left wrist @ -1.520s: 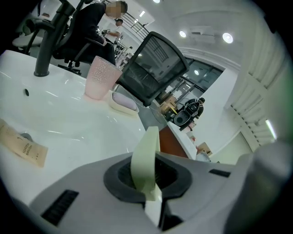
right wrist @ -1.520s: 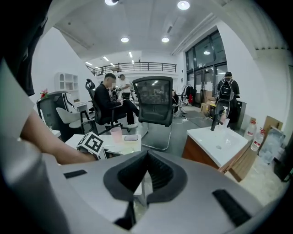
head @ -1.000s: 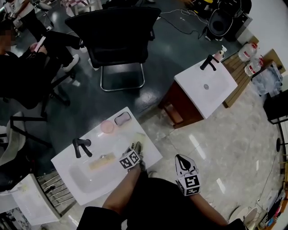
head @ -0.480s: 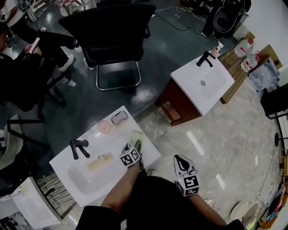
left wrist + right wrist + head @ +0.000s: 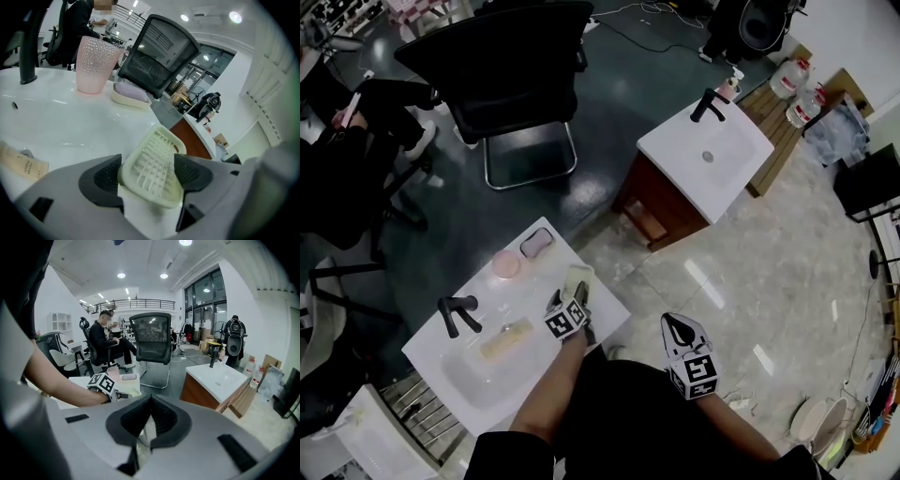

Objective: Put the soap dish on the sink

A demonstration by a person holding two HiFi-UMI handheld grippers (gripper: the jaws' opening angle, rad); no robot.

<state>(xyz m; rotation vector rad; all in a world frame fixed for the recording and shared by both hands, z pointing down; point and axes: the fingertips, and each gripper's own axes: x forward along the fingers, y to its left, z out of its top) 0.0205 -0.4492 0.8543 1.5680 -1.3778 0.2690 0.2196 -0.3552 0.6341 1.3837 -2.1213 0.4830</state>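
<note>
Nearest us, our right hand-held gripper (image 5: 677, 330) hangs aside with its jaws pressed together on nothing, idle since one hand seems enough here. Our left hand-held gripper (image 5: 572, 302) is opening, its pads just clear of the soap dish (image 5: 152, 164). The dish lies flat between them on a corner of the sink (image 5: 427, 349), likely being let go. Beyond stand a pink cup (image 5: 96, 65) and the faucet (image 5: 455, 314).

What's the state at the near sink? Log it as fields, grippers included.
soap dish: resting on the sink, near its right edge
left gripper: jaws opening, dish between them
right gripper: shut, empty, off the sink
also on sink: pink cup, black faucet, packet in basin
task: dish placed, gripper not yet withdrawn
</note>
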